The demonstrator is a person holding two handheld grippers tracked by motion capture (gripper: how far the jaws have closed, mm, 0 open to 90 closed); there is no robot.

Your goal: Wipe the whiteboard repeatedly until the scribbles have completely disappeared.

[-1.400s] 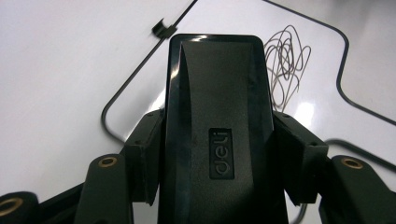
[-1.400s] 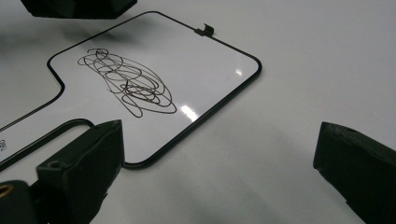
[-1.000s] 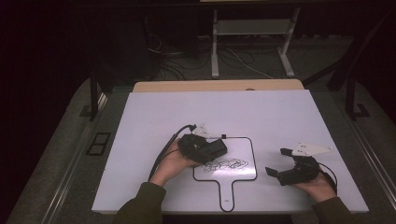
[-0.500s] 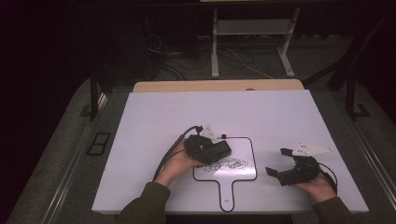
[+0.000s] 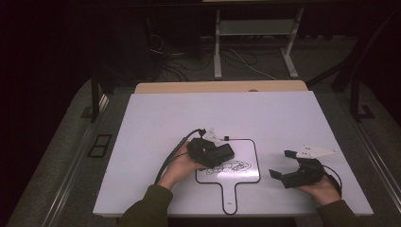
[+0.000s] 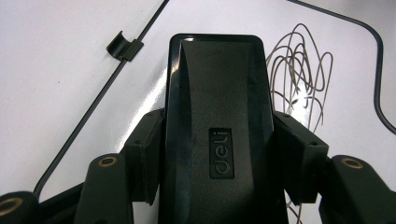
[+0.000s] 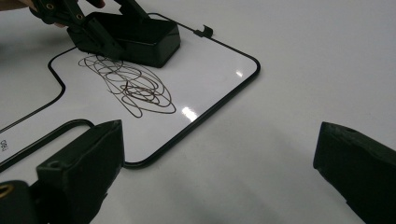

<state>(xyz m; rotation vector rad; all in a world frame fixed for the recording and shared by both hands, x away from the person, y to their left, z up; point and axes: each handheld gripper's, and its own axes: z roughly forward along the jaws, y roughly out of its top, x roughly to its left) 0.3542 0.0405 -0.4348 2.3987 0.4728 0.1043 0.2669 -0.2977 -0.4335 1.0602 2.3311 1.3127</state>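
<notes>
Left claw (image 6: 217, 154) around eraser (image 6: 217, 93), underside hidden

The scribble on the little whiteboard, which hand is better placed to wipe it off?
Probably the left. Its claw is shut on the black eraser, right beside the scribble. The right claw is open, holds nothing, and sits off the whiteboard.

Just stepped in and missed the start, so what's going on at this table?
A person holds a hand-held gripper in each hand. The left hand-held gripper is shut on a black eraser, which sits on a small whiteboard beside a dark scribble that is not wiped off. The right hand-held gripper hangs open over the white table, off the board's right edge, holding nothing.
</notes>
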